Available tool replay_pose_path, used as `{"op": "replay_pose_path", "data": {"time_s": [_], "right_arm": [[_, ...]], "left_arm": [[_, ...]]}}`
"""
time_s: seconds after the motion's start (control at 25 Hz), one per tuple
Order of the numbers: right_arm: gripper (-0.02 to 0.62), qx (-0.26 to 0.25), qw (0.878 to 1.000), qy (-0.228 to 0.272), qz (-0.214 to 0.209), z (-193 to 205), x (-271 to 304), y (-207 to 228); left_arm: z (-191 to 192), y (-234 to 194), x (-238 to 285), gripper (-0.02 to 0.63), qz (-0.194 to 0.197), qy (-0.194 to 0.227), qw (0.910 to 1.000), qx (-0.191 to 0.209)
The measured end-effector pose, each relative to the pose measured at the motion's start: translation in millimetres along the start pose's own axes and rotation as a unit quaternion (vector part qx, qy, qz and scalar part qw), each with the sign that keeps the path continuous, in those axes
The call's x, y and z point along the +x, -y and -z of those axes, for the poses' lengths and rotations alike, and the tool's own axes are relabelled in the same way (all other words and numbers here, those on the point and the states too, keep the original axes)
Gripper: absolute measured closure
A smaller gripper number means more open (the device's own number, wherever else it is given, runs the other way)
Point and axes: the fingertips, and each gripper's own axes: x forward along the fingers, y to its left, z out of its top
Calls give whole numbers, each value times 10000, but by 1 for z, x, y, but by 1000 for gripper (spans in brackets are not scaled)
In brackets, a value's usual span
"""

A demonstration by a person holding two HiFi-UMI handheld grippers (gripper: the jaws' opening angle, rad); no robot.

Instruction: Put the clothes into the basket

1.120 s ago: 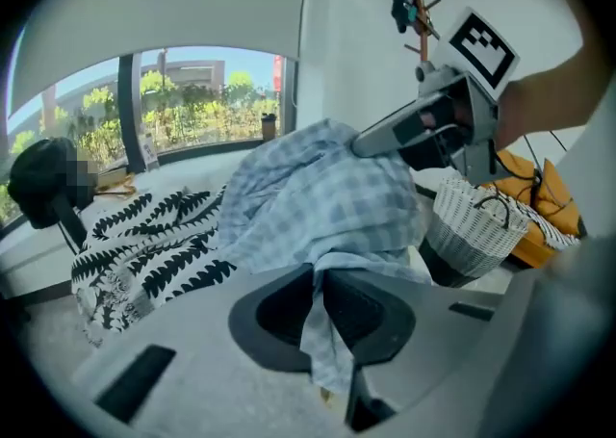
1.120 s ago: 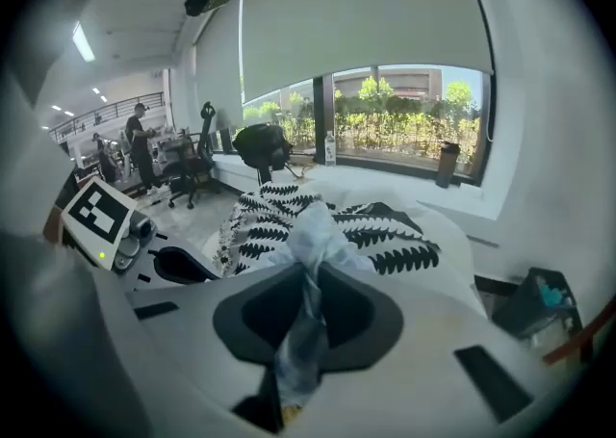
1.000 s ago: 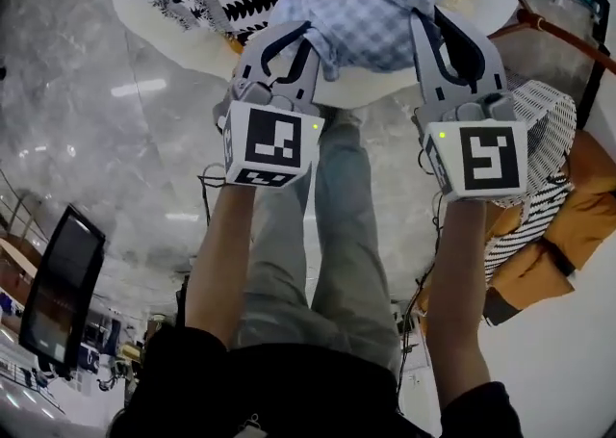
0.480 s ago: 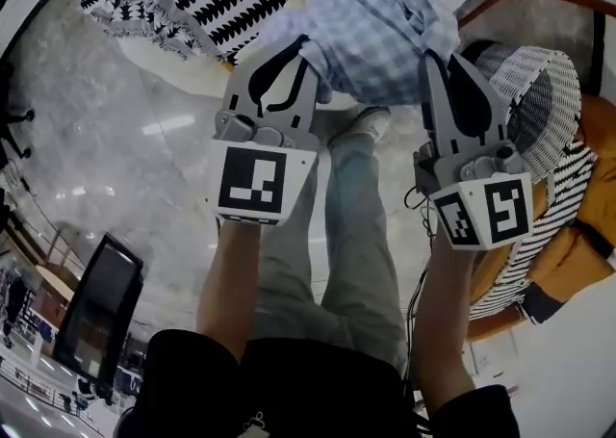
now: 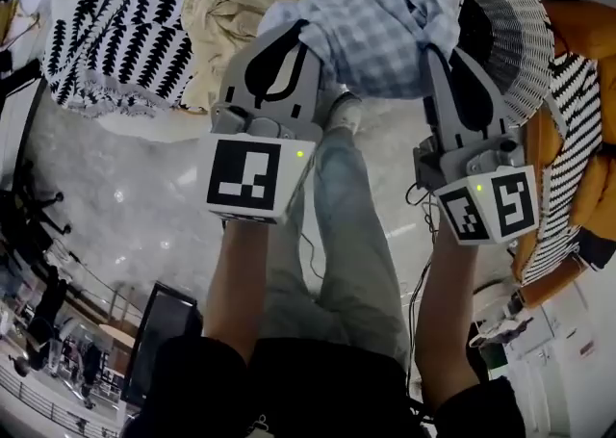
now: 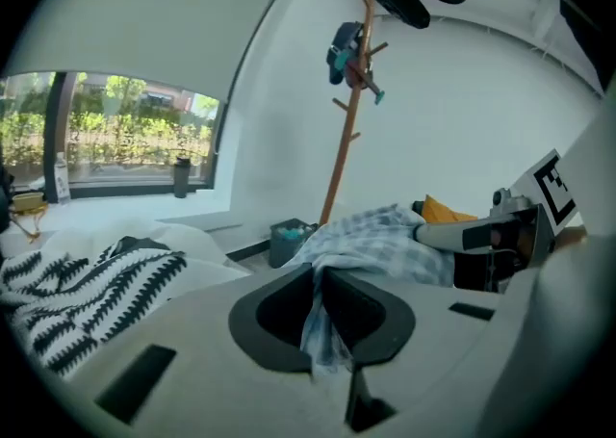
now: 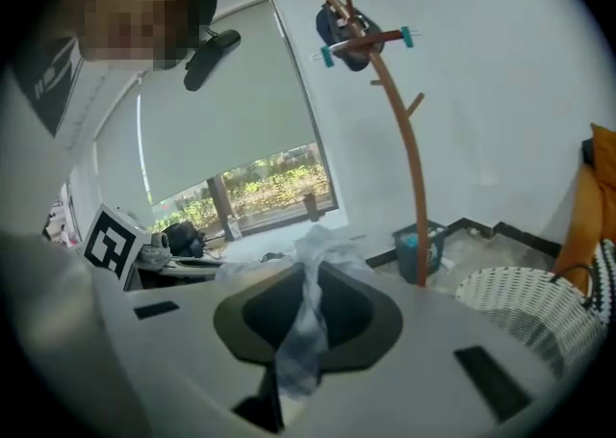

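Over the marble floor (image 5: 115, 195), the checked shirt (image 5: 375, 22) is being pinched tight by the left gripper (image 5: 298, 37) and the right gripper (image 5: 443, 56), likely to clear the basket (image 5: 525, 12) rim.

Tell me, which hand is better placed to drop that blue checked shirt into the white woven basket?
Right, probably. The right gripper, shut on the blue checked shirt, is beside the white woven basket; the left gripper grips the shirt farther from it.

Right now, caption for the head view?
Left tool and right tool hold a blue checked shirt up near the white wicker basket.
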Motion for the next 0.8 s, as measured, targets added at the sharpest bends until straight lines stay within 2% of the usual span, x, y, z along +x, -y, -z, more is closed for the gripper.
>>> {"op": "replay_pose_path", "data": {"time_s": [0.2, 0.4, 0.52, 0.68, 0.8], "right_arm": [[549, 459, 9931, 538, 940, -18, -69, 81], [549, 681, 9828, 811, 1515, -27, -125, 159], [549, 889, 9733, 922, 1903, -14, -140, 190], [549, 1205, 9585, 938, 2407, 17, -169, 231], [549, 1445, 9492, 906, 2644, 39, -194, 262]], "left_arm": [[-39, 93, 60, 572, 910, 49, 9946, 487], [-64, 183, 118, 574, 1450, 66, 9857, 859], [-57, 213, 147, 574, 1770, -38, 9801, 895], [-28, 257, 182, 574, 2171, -316, 9708, 974], [-3, 292, 200, 574, 2276, -642, 9659, 1055]]}}
